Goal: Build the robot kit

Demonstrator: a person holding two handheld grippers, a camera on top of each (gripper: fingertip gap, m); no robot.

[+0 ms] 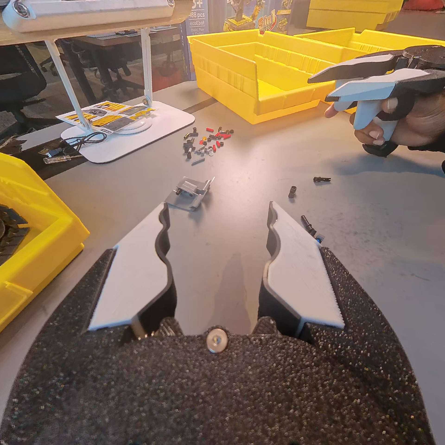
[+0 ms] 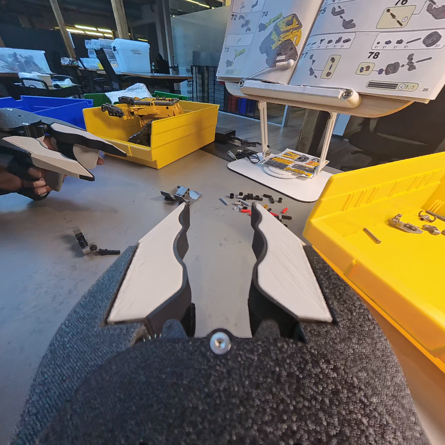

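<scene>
My left gripper (image 1: 218, 204) is open and empty, low over the grey table. A small grey brick assembly (image 1: 190, 193) lies just beyond its left fingertip. My right gripper (image 2: 219, 204) is open and empty too; the same grey assembly (image 2: 181, 193) lies just past its left fingertip. A pile of small black, red and grey pins (image 1: 207, 142) lies farther out and also shows in the right wrist view (image 2: 257, 204), by the right fingertip. Each gripper shows in the other's view, held in a hand: the right (image 1: 320, 90), the left (image 2: 108, 166).
Yellow bins stand around: a divided one (image 1: 260, 77), one at the left (image 1: 36, 240) holding a yellow and black model (image 2: 144, 113), one with grey parts (image 2: 361, 240). A white book stand (image 2: 289, 183) holds an open manual. Loose black pins (image 1: 321, 179) and a small part (image 2: 81, 239) lie on the table.
</scene>
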